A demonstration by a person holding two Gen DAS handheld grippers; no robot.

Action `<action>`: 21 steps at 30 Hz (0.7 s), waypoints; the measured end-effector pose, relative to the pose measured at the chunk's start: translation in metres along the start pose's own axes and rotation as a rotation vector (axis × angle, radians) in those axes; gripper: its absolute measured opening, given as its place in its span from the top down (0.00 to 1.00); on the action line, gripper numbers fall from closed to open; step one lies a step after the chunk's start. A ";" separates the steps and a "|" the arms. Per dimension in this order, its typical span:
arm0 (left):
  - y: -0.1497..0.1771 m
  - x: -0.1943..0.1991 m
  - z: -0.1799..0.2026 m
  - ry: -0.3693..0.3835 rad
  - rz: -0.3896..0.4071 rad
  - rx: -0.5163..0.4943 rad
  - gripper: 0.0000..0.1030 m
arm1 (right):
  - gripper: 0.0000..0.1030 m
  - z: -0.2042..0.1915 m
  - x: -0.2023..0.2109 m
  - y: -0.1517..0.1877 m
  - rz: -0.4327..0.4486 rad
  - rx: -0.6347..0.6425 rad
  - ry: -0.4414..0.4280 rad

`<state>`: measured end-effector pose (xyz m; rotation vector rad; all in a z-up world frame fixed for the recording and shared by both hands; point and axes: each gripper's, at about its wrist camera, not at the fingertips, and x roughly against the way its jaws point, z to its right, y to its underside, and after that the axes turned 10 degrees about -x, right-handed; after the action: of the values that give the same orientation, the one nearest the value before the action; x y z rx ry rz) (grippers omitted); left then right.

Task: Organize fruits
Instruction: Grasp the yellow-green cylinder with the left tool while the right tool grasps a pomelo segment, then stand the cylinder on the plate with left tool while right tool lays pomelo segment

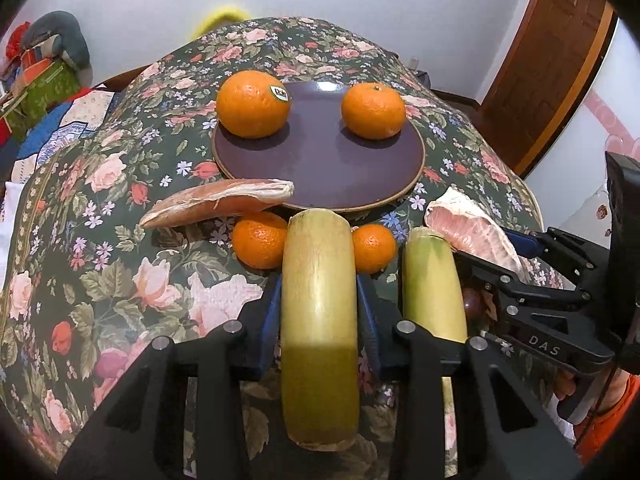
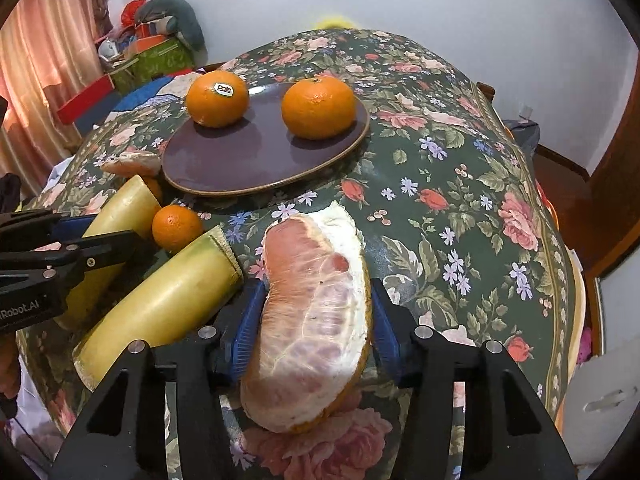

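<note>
Home room, floral tablecloth [image 2: 460,184], pink curtain [image 2: 44,80], wooden door [image 1: 548,80]

The left wrist camera is sitting just behind the left gripper [image 1: 319,312], looking steeply down and forward along its fingers, very near the floral tablecloth [image 1: 120,280]. The right wrist camera is riding behind the right gripper [image 2: 316,320], facing the same way from further right. Both views are sharing the dark plate [image 1: 320,168] [image 2: 240,160] ahead, and each is catching the other gripper at its edge, the right gripper [image 1: 520,280] and the left gripper [image 2: 80,248].
</note>
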<state>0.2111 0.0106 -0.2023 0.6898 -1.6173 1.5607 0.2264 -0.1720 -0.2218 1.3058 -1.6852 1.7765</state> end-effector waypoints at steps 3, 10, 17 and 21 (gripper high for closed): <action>-0.001 0.009 -0.001 0.004 0.014 0.001 0.65 | 0.54 0.002 0.006 0.000 0.011 -0.010 -0.003; -0.003 0.033 -0.003 -0.004 0.061 -0.001 0.65 | 0.54 0.005 0.026 -0.006 0.067 -0.032 -0.008; -0.012 0.056 -0.006 -0.004 0.122 0.014 0.67 | 0.54 0.002 0.048 -0.018 0.136 -0.037 -0.018; -0.022 0.065 -0.009 0.001 0.160 0.024 0.67 | 0.54 0.001 0.054 -0.028 0.168 -0.037 -0.028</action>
<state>0.1944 0.0251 -0.1363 0.5847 -1.6900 1.6964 0.2211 -0.1845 -0.1622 1.2100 -1.8835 1.8168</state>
